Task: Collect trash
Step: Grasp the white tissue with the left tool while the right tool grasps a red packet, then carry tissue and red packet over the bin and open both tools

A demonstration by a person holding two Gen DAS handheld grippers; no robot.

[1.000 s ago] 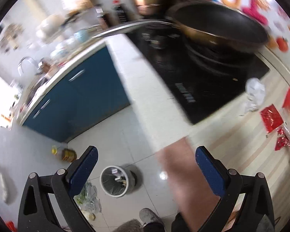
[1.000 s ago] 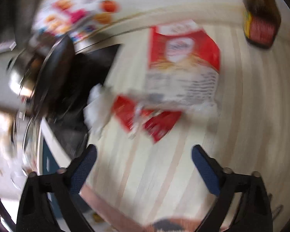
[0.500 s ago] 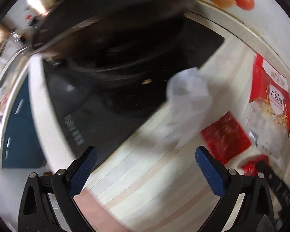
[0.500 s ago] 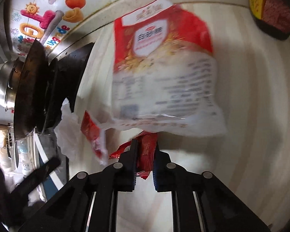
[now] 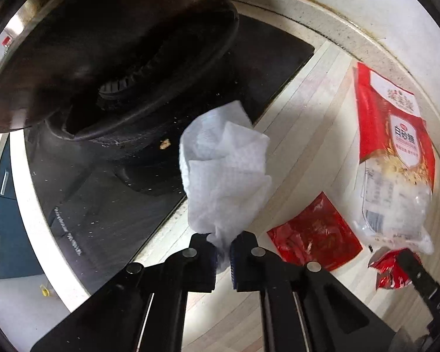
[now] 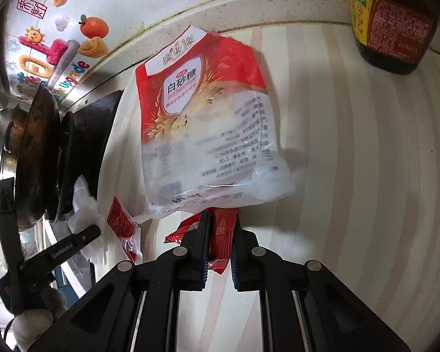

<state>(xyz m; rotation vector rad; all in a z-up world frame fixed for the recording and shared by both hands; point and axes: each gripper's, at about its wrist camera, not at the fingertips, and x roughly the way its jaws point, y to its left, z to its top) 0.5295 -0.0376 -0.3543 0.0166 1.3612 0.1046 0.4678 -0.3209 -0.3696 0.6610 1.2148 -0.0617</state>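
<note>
My left gripper (image 5: 222, 252) is shut on the lower tip of a crumpled white paper towel (image 5: 224, 173), at the edge of the black stove top (image 5: 111, 223). My right gripper (image 6: 221, 243) is shut on a small crumpled red wrapper (image 6: 223, 231), just below a large red and clear sugar bag (image 6: 208, 129) that lies flat on the striped counter (image 6: 352, 176). A flat red wrapper (image 5: 314, 234) lies between the two grippers. In the left wrist view the right gripper's finger (image 5: 416, 272) shows with the small red wrapper (image 5: 387, 270).
A dark wok (image 5: 102, 38) sits on the burner, close above the paper towel. A dark sauce bottle (image 6: 393, 23) stands at the counter's back right. The wall behind carries colourful stickers (image 6: 44, 52). Blue cabinets (image 5: 3, 205) and grey floor lie below the counter's edge.
The left gripper swung from over the floor and bin to the counter and closed on the paper towel. The right gripper closed on the small red wrapper and keeps hold of it.
</note>
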